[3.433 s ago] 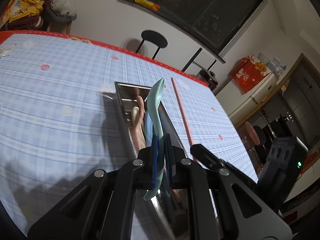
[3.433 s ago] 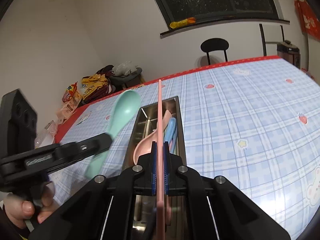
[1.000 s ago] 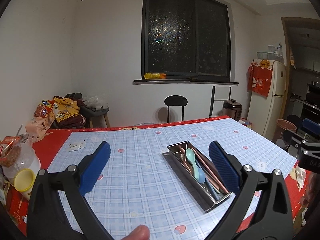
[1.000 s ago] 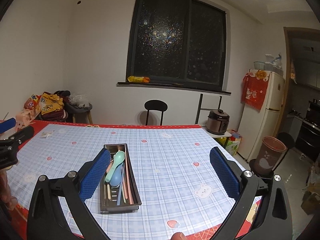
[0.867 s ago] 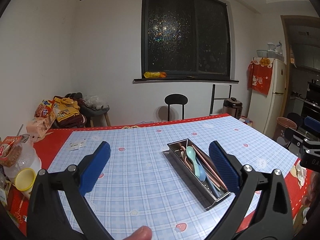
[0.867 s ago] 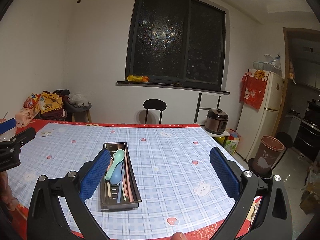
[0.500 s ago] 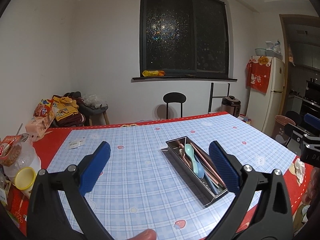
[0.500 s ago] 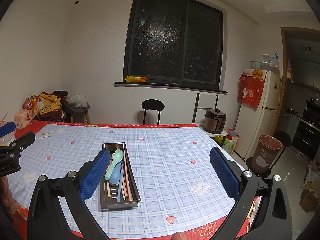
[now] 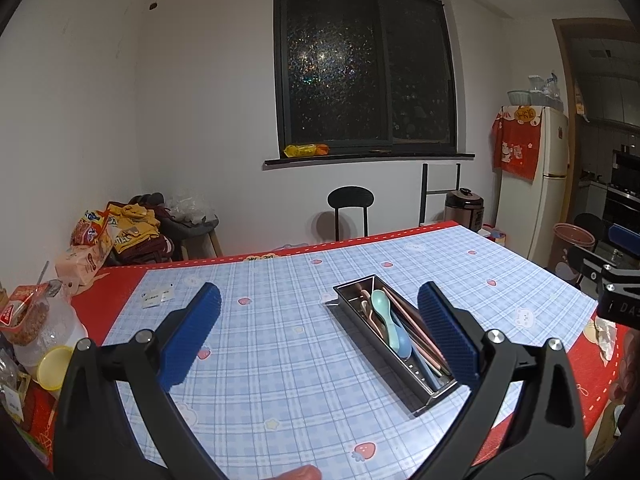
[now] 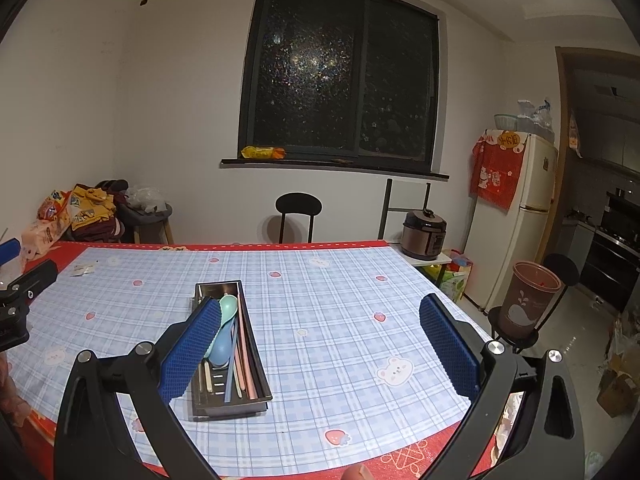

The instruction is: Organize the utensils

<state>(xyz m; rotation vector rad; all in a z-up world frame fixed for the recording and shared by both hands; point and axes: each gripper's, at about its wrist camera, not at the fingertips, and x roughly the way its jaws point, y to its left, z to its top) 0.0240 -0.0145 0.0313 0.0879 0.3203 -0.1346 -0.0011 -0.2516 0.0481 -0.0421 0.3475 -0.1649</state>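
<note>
Both claws pulled back, empty; one tray [image 9: 424,394].

Two handheld grippers share one build: the left gripper [image 9: 318,334] and the right gripper [image 10: 320,340] each have matte black plastic arms, silver round screws at the joints and blue, grid-textured rubber finger pads [image 9: 191,336]. White lettering marks the right gripper's black body in the left wrist view.
</note>
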